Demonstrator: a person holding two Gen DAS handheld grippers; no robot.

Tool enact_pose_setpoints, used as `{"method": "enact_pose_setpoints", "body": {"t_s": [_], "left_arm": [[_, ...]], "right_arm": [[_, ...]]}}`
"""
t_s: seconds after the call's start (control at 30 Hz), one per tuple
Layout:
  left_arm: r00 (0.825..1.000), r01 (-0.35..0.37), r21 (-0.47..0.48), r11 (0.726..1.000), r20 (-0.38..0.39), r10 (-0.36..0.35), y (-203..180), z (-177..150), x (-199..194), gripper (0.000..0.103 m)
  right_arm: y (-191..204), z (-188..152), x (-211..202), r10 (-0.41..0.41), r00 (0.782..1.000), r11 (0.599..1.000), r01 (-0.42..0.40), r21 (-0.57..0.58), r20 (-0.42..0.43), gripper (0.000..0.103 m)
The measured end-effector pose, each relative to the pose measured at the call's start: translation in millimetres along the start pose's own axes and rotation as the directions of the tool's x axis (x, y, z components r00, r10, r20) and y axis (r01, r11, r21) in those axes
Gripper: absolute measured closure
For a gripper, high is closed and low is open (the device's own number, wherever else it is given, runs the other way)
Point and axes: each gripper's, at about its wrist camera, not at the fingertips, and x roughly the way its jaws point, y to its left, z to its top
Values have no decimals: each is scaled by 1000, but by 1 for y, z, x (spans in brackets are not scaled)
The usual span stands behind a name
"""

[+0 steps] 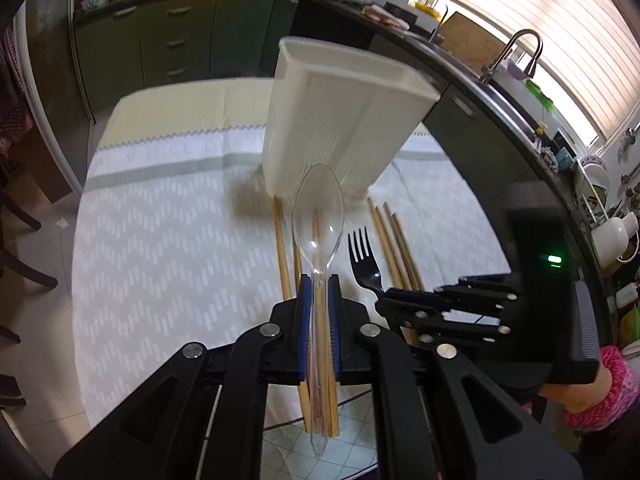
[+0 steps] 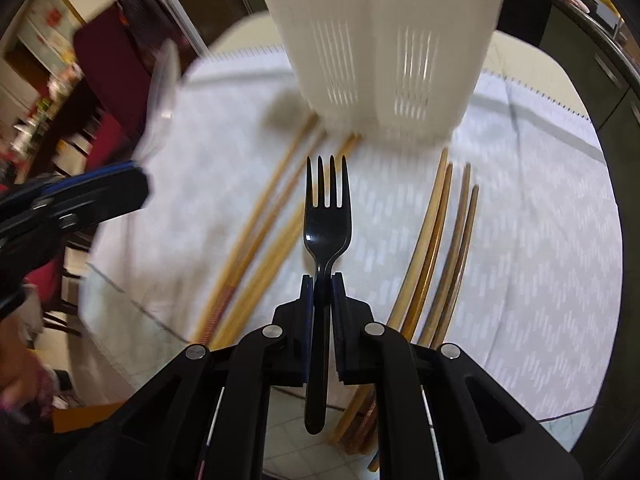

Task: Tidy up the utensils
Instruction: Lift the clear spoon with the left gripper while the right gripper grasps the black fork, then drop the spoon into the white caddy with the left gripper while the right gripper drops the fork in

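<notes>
Clamped in my left gripper (image 1: 319, 280), clear spoon (image 1: 318, 216) needs lifting above the white caddy (image 1: 340, 120); my right gripper (image 2: 323, 280) pinches the black fork (image 2: 326, 216) beside it.

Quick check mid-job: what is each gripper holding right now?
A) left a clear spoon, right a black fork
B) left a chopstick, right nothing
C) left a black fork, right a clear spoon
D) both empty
A: the left gripper is shut on the clear spoon, and the right gripper is shut on the black fork.
</notes>
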Motion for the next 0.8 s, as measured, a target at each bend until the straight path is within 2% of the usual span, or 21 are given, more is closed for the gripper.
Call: {"method": "enact_pose_setpoints", "body": {"t_s": [0.1,0.2,0.27,0.37,0.43,0.47,0.5,0.6,0.63,0.73,0.8], "left_arm": [[999,21,8,1000,41,-21,-7,8,-16,94],[991,43,36,998,123,-47,-19,21,-42,94],[981,46,52,998,186,-55,-27,33,-59,94],[950,42,73,996,306,-62,-37,57,-82,94],[923,38,74,997,380,-63,-41,73,-91,94],[903,37,69,997,425,-63,-42,85,-92,94],[891,33,64,997,450,-58,-43,92,-93,94],[831,18,55,998,555,-45,-44,118,-84,94],[805,12,57,998,591,-43,-44,125,-80,94],[746,-17,63,998,665,-29,-46,142,-66,94],[732,-15,62,998,681,-31,-43,152,-55,94]], "right_arm": [[-7,-6,-30,60,994,998,-61,4,86,93],[-14,-7,-68,89,974,996,-91,-1,210,93],[-15,-4,-91,98,949,995,-101,-6,300,93],[-18,5,-137,92,879,996,-89,-29,468,93],[-22,14,-160,86,835,996,-79,-36,544,93],[-23,20,-170,83,810,996,-78,-34,581,93],[-25,29,-177,75,793,997,-70,-31,605,93],[-29,57,-194,31,721,999,-30,-14,693,93],[-29,65,-196,21,706,1000,-22,-8,708,93],[-32,90,-201,3,672,1000,-21,14,740,93],[-34,104,-200,-13,658,999,-17,32,753,93]]}}
